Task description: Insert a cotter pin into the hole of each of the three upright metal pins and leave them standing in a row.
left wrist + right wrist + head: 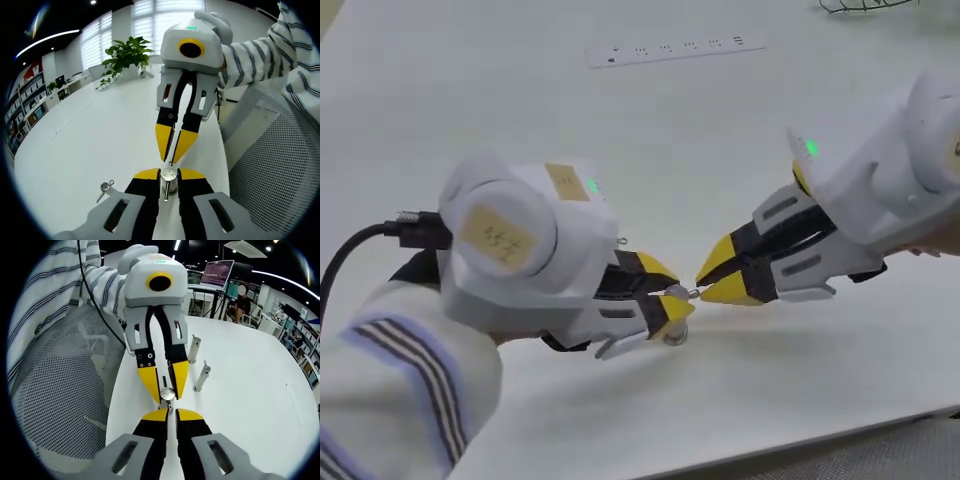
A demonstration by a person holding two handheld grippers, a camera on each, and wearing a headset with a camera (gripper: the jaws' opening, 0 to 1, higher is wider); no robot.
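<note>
An upright metal pin (675, 335) stands on the white table, and my left gripper (665, 303) is shut on it near its round head (169, 174). From the right, my right gripper (713, 282) meets it, shut on a thin cotter pin (687, 293) whose end touches the pin's head (167, 394). In the left gripper view that cotter pin (170, 156) hangs between the right gripper's yellow tips (171, 146). Two more metal pins (194, 349) (202, 376) stand behind the left gripper (165, 385). One of them (105, 187) has a cotter pin through it.
A white power strip (675, 47) lies at the far side of the table. The table's front edge (880, 425) runs close below the grippers, with a mesh chair (270, 165) beyond it. A potted plant (127, 52) stands at the table's far end.
</note>
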